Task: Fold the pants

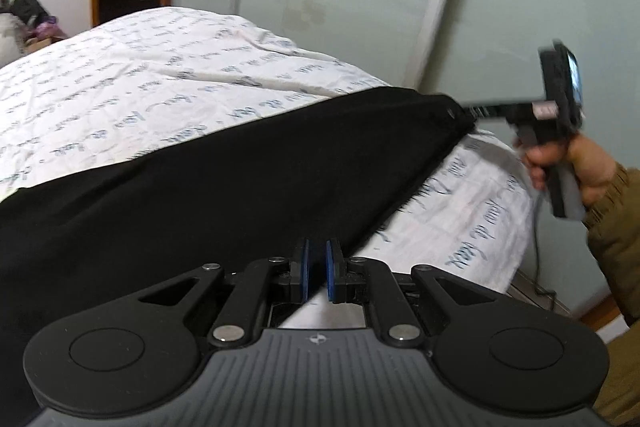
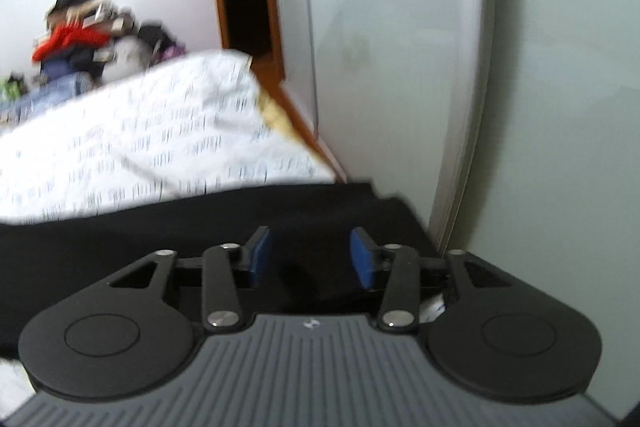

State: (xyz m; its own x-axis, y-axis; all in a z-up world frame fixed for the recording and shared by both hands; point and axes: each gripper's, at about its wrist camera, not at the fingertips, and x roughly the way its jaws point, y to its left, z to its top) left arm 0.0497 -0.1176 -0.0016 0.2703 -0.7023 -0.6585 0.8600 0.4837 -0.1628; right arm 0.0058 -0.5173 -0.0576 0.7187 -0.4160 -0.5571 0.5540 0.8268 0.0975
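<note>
The left gripper (image 1: pixel 317 269), nearly closed, pinches the near edge of the black pants (image 1: pixel 224 179) spread across the printed bedsheet (image 1: pixel 132 67); the right gripper (image 2: pixel 311 257), jaws wide apart, grips nothing at the far corner

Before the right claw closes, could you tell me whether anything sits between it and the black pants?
Nothing visible does. The right claw is open directly over the black pants, only black cloth between its pads, and the left claw already pinches the pants' edge.
</note>
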